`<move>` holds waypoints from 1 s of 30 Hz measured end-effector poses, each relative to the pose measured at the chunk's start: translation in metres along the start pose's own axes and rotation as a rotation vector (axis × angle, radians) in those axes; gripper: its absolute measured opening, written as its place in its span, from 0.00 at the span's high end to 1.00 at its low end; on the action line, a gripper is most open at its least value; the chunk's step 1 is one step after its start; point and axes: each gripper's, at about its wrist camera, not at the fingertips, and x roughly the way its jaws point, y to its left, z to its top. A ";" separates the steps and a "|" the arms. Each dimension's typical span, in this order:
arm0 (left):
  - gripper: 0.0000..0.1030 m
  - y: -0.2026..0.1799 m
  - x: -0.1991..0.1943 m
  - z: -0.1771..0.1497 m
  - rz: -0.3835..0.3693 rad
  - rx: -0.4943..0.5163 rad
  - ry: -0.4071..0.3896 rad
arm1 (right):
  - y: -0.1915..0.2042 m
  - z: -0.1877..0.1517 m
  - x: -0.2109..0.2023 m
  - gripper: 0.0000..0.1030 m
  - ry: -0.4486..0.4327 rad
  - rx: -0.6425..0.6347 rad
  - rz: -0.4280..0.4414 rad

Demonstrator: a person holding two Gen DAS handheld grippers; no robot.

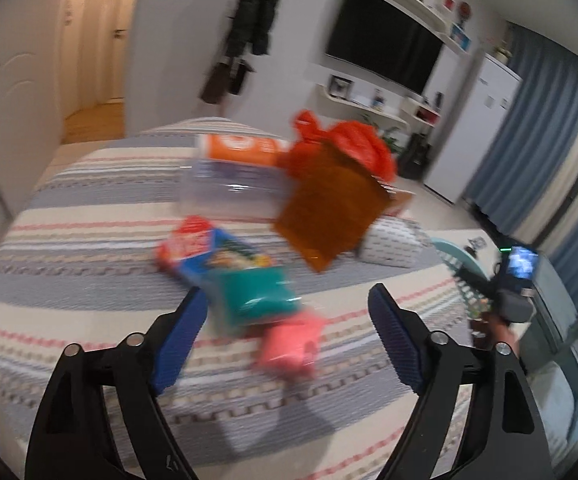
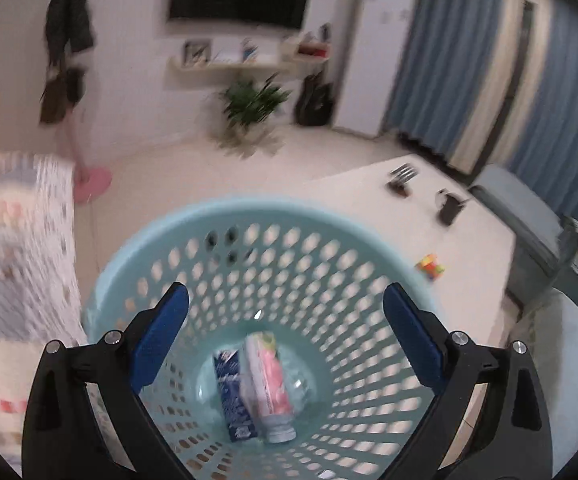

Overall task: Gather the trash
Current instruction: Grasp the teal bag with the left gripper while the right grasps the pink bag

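**Both grippers spread wide: one over litter on the bed, one over the basket**

The left gripper (image 1: 285, 328) hangs above a bed covered in a woven striped blanket (image 1: 89, 264) of grey, cream and pink bands. Its blue ribbed pads (image 1: 181, 340) stand far apart and hold nothing. Between them, just beyond the tips, lies a crinkled teal packet (image 1: 257, 292), with a soft pink wrapper (image 1: 289, 348) touching its near edge. To the far left of the teal packet sits a glossy red-and-blue snack bag (image 1: 201, 252). Farther off rests a clear plastic tub (image 1: 229, 192) with an orange-and-white carton (image 1: 245, 146) behind it. Right of the tub is a flat brown pouch (image 1: 325, 212), tilted, with a thin crumpled red plastic bag (image 1: 349, 140) at its far side. A white printed packet (image 1: 389, 244) lies to the right of the pouch. The view is blurred, so print cannot be read.

The right gripper (image 2: 287, 336) is released as well, its fingers wide over a round pale-teal plastic basket (image 2: 273, 216) whose wall is pierced with rows of oval holes. At the bottom of the basket lie a dark blue carton (image 2: 233, 396) and, touching its right side, a white-and-pink tube (image 2: 267, 380) with a pale cap toward the near side. The basket stands on a light floor beside the bed's edge at left.
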 end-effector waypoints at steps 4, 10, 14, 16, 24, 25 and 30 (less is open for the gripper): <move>0.17 0.021 -0.005 -0.011 0.031 -0.033 0.005 | -0.002 0.022 -0.060 0.09 -0.090 0.013 0.120; 0.17 0.012 0.022 -0.010 0.044 -0.043 0.080 | 0.050 0.022 -0.131 0.20 -0.101 -0.116 0.489; 0.17 0.018 0.043 -0.003 0.004 -0.078 0.096 | 0.091 -0.009 -0.173 0.29 -0.100 -0.232 0.657; 0.19 0.016 0.052 0.000 0.034 -0.063 0.138 | 0.106 -0.020 -0.187 0.30 -0.089 -0.275 0.698; 0.53 0.012 0.066 -0.004 0.033 -0.073 0.186 | 0.134 -0.052 -0.219 0.30 -0.048 -0.379 0.805; 0.56 0.014 0.065 -0.005 0.022 -0.081 0.177 | 0.135 -0.055 -0.221 0.30 -0.038 -0.390 0.823; 0.58 0.029 0.033 -0.011 -0.032 -0.120 0.092 | 0.157 -0.066 -0.230 0.30 0.057 -0.416 0.917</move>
